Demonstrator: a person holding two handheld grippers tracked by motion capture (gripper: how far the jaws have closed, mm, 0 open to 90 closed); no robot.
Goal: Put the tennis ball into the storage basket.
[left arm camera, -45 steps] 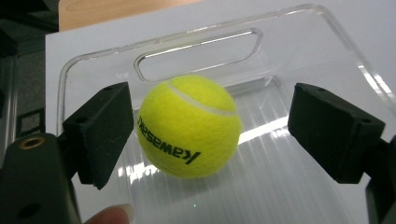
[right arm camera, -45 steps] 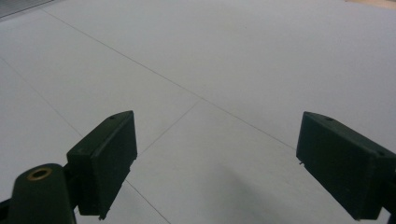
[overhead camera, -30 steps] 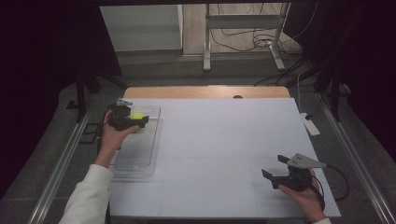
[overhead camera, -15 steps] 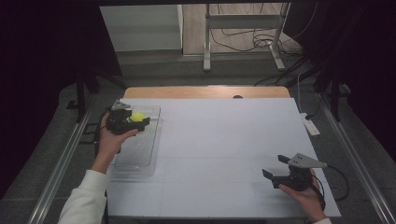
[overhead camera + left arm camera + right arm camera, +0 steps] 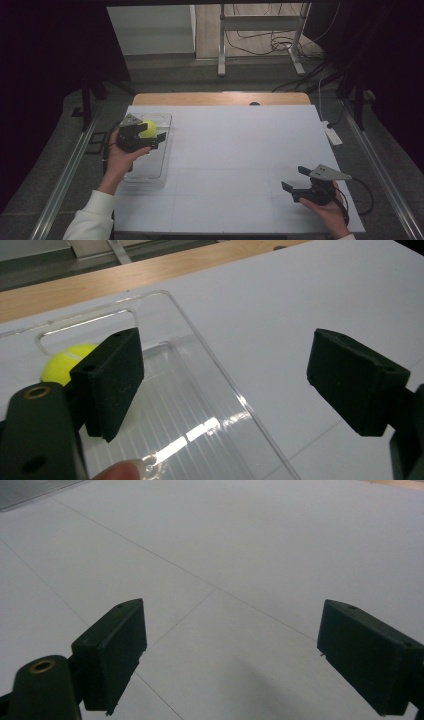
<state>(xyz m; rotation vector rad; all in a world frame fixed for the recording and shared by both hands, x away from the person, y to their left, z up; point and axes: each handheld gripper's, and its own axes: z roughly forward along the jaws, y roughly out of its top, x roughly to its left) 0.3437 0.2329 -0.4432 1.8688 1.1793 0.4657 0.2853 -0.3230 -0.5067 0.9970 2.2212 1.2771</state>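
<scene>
- Tennis ball (image 5: 147,128) lies in the clear tray (image 5: 152,165), upper left; left gripper (image 5: 150,140) jaws apart, empty.
- Straddle it squarely before closing.
- Right gripper (image 5: 295,183) jaws apart, idle.

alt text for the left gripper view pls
The left gripper hangs with its two black jaws open over a clear plastic tray on a white table. A yellow-green ball lies in the tray behind one jaw, not between the jaws.
</scene>
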